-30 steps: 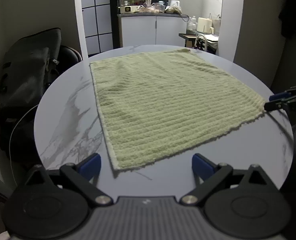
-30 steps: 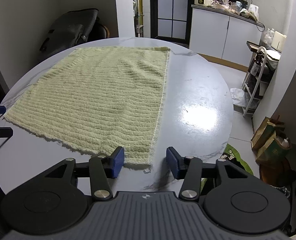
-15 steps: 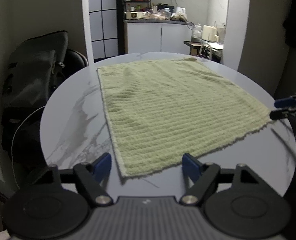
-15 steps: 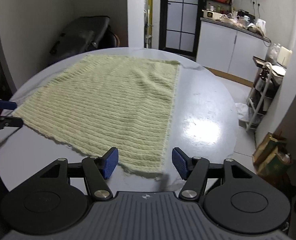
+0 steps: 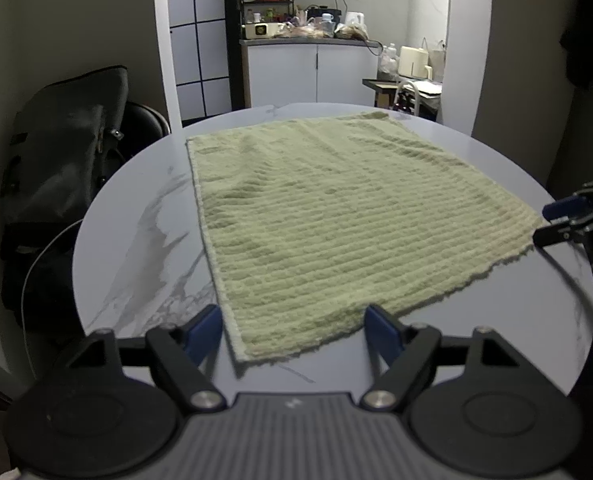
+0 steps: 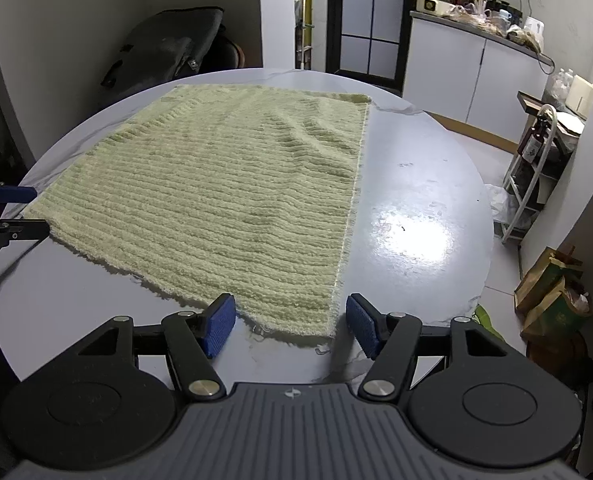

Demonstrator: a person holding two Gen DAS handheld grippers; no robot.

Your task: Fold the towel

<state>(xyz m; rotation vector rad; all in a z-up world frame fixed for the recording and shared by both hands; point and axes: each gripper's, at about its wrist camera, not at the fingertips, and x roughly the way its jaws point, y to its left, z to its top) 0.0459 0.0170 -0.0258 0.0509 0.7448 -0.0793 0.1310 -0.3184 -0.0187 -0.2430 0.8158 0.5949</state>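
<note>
Marble round table (image 5: 144, 240) under green towel (image 5: 336, 216), kitchen cabinets (image 5: 312, 74) behind.

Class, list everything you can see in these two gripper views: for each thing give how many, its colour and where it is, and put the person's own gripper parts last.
Ribbed pale-green terry towel: one, pale green, spread flat on the table.
Round marble-patterned table: one, grey-white, under the towel.
Black bag: one, black, behind the table by the wall.
White kitchen cabinet: one, white, in the background, cluttered on top.
Brown paper bags: two, brown and green, on the floor right of the table.
Left gripper: one, black with blue pads, open at the towel's near left corner.
Right gripper: one, black with blue pads, open at the near right corner.
</note>
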